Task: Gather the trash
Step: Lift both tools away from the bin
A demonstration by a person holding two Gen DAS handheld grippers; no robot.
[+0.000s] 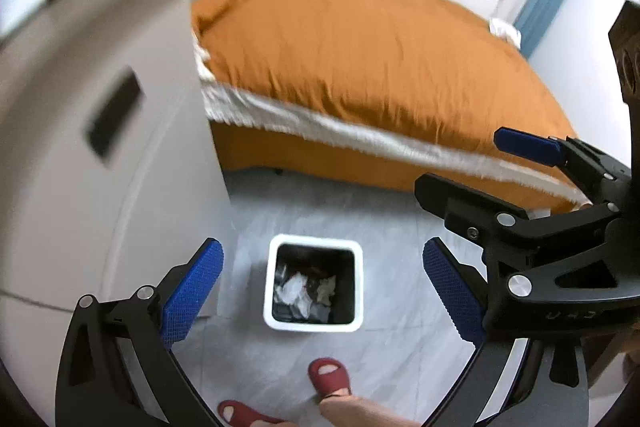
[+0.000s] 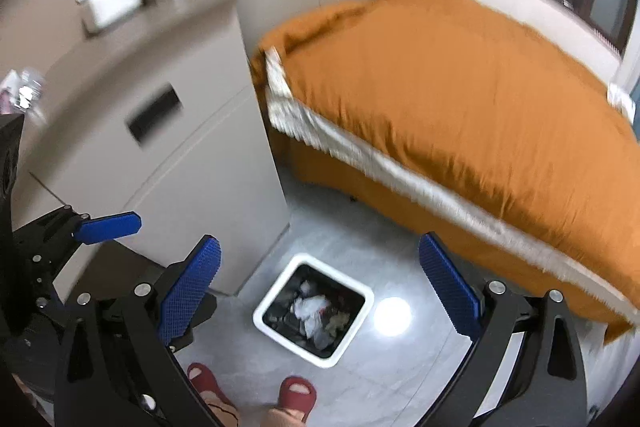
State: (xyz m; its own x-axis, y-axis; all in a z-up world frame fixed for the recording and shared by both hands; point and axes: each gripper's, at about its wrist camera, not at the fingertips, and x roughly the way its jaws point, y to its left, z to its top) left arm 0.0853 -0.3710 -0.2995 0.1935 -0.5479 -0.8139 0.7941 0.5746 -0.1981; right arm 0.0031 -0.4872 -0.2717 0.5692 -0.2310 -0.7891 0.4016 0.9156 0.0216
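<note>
A white square trash bin (image 1: 272,287) with a dark liner stands on the grey floor, holding crumpled white and brown trash (image 1: 298,291). My left gripper (image 1: 322,287) is open and empty, held high above the bin. The bin also shows in the right wrist view (image 2: 268,311), with trash (image 2: 316,315) inside. My right gripper (image 2: 320,287) is open and empty, also high above the bin. The right gripper shows at the right of the left wrist view (image 1: 468,169). The left gripper shows at the left of the right wrist view (image 2: 160,251).
A beige nightstand (image 2: 180,155) stands left of the bin, with a white tissue box (image 2: 112,1) and small items on top. A bed with an orange cover (image 1: 380,59) lies behind. The person's red slippers (image 1: 330,375) are near the bin.
</note>
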